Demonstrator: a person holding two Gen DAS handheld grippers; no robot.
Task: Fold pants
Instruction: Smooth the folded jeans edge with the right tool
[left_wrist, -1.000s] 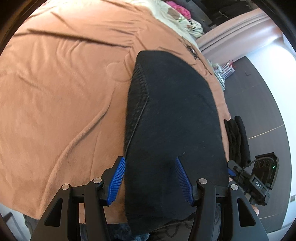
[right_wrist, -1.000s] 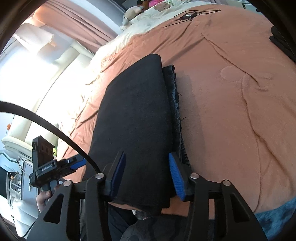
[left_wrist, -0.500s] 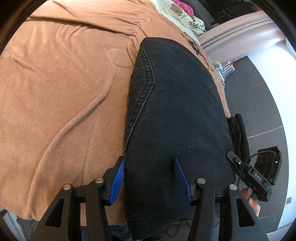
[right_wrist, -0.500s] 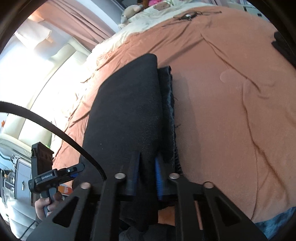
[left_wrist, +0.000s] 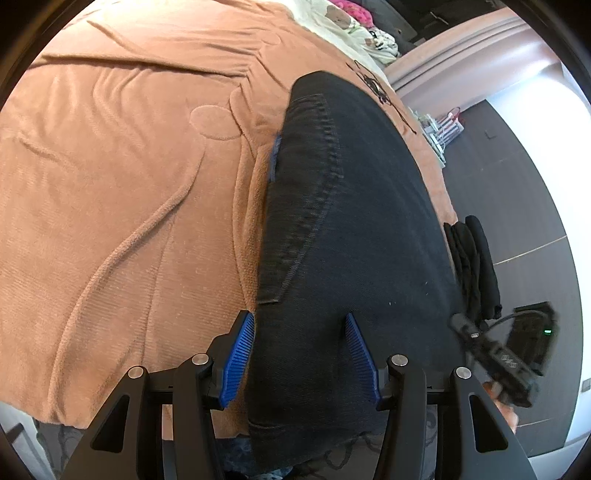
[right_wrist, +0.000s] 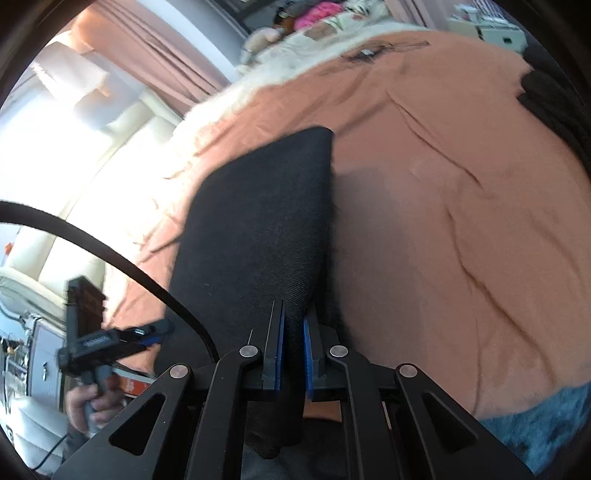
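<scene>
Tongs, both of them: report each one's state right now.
Left tongs: open, straddling the edge of the black denim pants, not clamped.
Right tongs: shut on the black denim pants.

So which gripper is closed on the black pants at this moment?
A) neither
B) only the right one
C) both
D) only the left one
B: the right gripper pinches the edge of the pants between its pads, while the left gripper is open over them.
</scene>
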